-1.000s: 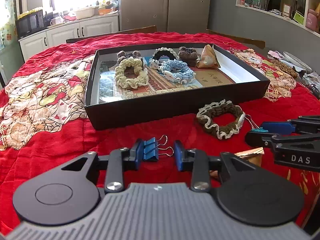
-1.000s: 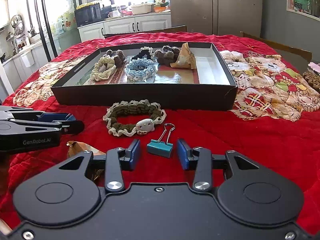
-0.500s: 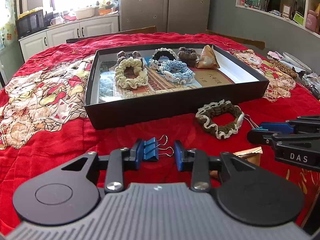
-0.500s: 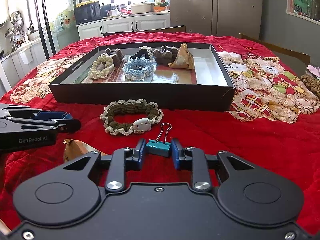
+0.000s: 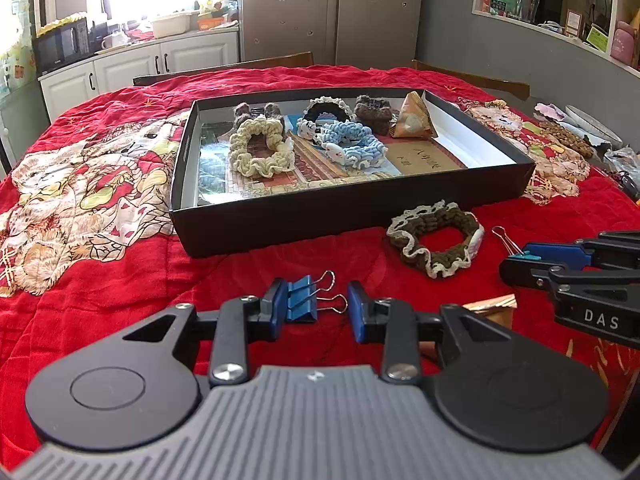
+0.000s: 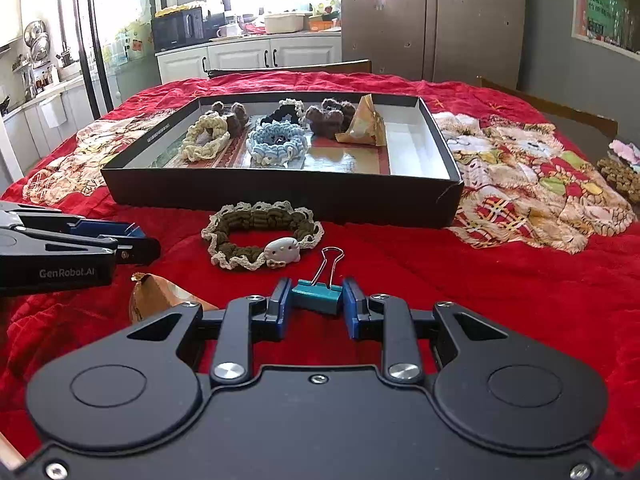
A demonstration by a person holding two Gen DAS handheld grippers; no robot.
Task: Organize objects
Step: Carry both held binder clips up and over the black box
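Note:
My right gripper (image 6: 315, 302) is shut on a teal binder clip (image 6: 317, 297) low over the red cloth; it also shows at the right of the left wrist view (image 5: 520, 258). My left gripper (image 5: 314, 308) is open around a blue binder clip (image 5: 301, 303) that rests against the left finger (image 5: 273, 309). A brown crocheted scrunchie with a white charm (image 6: 262, 240) lies on the cloth in front of the black tray (image 6: 280, 200), which holds several scrunchies and a gold pyramid packet (image 6: 364, 124).
A brown paper packet (image 6: 154, 294) lies on the cloth between the two grippers. Small items (image 5: 572, 136) sit at the table's far right edge. Wooden chair backs (image 5: 248, 66) stand behind the table.
My right gripper moved forward onto the teal binder clip and closed on it. The left gripper and the blue clip have barely moved.

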